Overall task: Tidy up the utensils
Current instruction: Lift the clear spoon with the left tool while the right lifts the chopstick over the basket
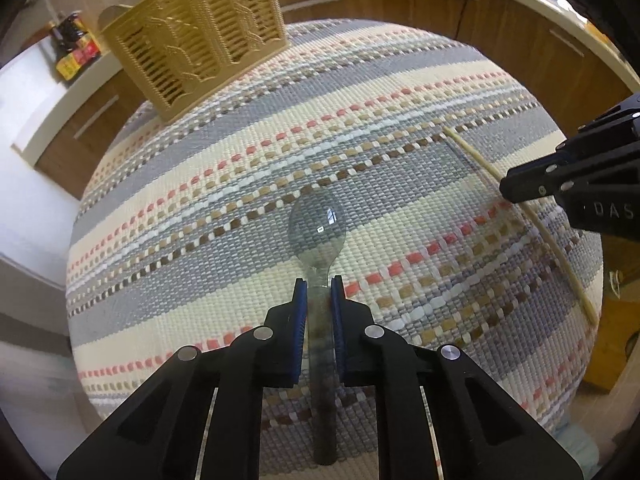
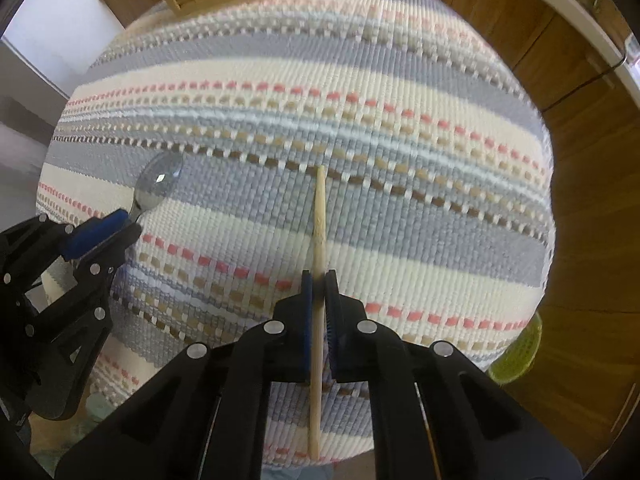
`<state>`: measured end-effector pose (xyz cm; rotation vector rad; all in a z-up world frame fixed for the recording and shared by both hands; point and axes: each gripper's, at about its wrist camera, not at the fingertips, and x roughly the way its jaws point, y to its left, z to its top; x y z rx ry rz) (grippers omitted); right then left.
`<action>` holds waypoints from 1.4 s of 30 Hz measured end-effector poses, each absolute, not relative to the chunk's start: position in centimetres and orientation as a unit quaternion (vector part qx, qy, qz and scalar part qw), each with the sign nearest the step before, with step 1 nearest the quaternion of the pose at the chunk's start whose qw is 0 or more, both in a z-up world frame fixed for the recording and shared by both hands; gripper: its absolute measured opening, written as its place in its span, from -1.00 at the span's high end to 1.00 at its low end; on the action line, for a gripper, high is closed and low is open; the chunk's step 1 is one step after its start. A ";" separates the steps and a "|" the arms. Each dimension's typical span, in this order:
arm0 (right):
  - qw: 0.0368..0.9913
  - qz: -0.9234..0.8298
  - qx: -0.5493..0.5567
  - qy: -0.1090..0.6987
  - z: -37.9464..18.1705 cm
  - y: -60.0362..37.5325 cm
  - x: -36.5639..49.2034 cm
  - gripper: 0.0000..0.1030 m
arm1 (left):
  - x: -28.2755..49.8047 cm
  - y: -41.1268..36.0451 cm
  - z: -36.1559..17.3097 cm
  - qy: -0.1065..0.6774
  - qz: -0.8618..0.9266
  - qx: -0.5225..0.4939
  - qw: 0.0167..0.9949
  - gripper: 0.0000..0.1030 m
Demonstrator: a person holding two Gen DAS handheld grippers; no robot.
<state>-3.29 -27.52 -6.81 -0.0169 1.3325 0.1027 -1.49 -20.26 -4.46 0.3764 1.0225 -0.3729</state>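
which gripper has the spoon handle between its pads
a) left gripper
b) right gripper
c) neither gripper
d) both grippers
a) In the left wrist view the left gripper is closed on the handle of the clear spoon, which lies on the striped mat, while the right gripper is closed on a wooden chopstick.

The spoon (image 1: 317, 224) looks like polished metal, its bowl glossy and mirror-bright; the chopstick (image 2: 319, 240) is pale wood or bamboo, matt and smooth; the table mat (image 1: 240, 184) is coarse woven cloth, ribbed and matt; the basket (image 1: 196, 32) seems moulded plastic with a wicker pattern, faintly shiny; both grippers are matt black plastic with ridged blue pads (image 1: 299, 320) and shiny metal pins.
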 end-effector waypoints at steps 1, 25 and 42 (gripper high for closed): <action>0.789 0.046 -0.009 0.613 -6.6 -27.6 -3.4 0.91 | -1.4 -19.8 -4.6 0.481 -0.175 0.168 0.842 0.80; 0.873 0.098 0.039 0.476 1.7 -29.4 -3.4 0.91 | -0.7 -10.1 4.2 0.333 -0.224 -0.040 0.915 0.80; 0.956 0.125 0.088 0.249 13.1 -28.3 2.5 0.91 | 4.2 -7.0 15.4 0.081 -0.204 -0.155 0.963 0.80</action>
